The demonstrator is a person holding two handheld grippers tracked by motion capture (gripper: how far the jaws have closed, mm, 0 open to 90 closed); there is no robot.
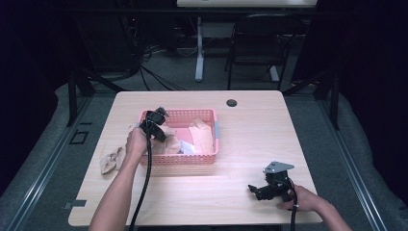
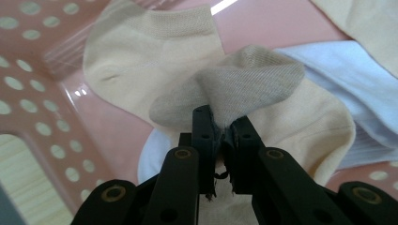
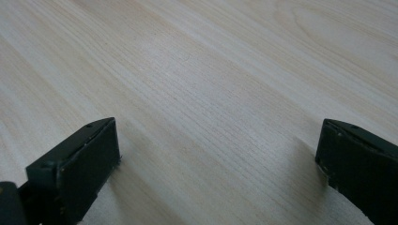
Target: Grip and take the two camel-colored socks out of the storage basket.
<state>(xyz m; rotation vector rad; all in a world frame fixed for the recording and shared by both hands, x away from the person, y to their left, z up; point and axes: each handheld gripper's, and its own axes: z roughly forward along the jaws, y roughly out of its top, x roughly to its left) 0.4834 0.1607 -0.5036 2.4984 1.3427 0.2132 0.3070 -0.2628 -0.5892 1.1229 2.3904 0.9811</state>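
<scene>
My left tongs (image 2: 220, 133) pinch a fold of grey-beige knitted sock (image 2: 244, 82) inside the pink perforated plastic basket (image 2: 42, 126); my right tongs (image 3: 216, 164) (resting low over the pale wooden table (image 3: 211, 70)) gape wide apart.

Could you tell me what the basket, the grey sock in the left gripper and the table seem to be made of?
The basket looks like glossy pink plastic: moulded round holes and shiny highlights. The grey sock, pinched by the left gripper, looks like a fine ribbed knit, probably cotton blend, matte. The table shows pale wood grain, perhaps laminate, with a smooth satin surface.
</scene>
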